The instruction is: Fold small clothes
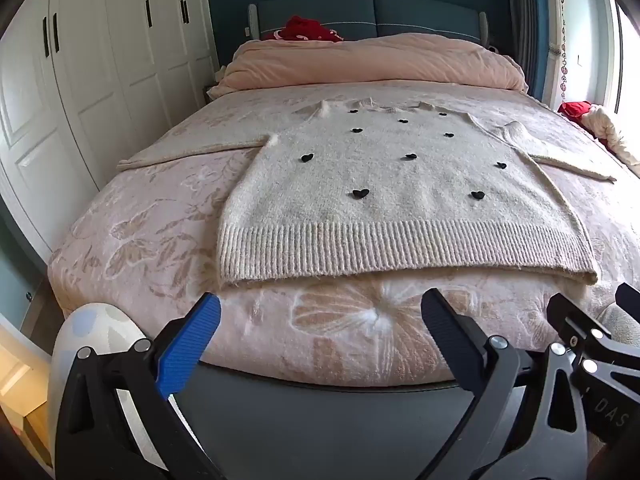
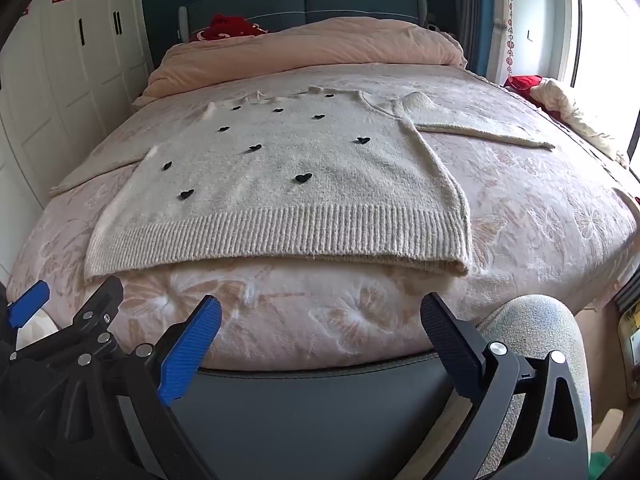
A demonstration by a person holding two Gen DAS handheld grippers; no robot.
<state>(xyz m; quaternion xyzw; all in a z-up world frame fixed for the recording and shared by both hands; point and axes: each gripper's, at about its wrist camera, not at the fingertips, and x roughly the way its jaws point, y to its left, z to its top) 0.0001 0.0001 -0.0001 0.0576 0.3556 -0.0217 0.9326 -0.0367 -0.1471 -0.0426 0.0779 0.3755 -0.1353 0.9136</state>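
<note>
On the foot end of the bed [image 1: 120,248], a cream sweater [image 1: 384,184] with small black hearts is lying flat and face up, its ribbed hem [image 1: 400,248] running crosswise nearest the cameras and its neckline pointing away toward the folded pink duvet [image 1: 372,60]. Both sleeves are spreading outward, the left sleeve [image 1: 192,150] toward the white wardrobe [image 1: 100,72] and the right sleeve [image 2: 480,126] toward the window side. The sweater's long axis is running straight away from both grippers, so the hem is the closest edge to either one. The left gripper [image 1: 320,316] is hovering just short of the mattress edge, facing the hem's middle, with its jaws standing wide apart and holding nothing. The right gripper [image 2: 320,316] is hovering beside it at a similar height, facing the hem's right half, its jaws likewise spread and empty. Neither gripper is touching the cloth. Judging by position, each gripper is nearer its own hem corner and sleeve, so folding is probably not yet begun.
</note>
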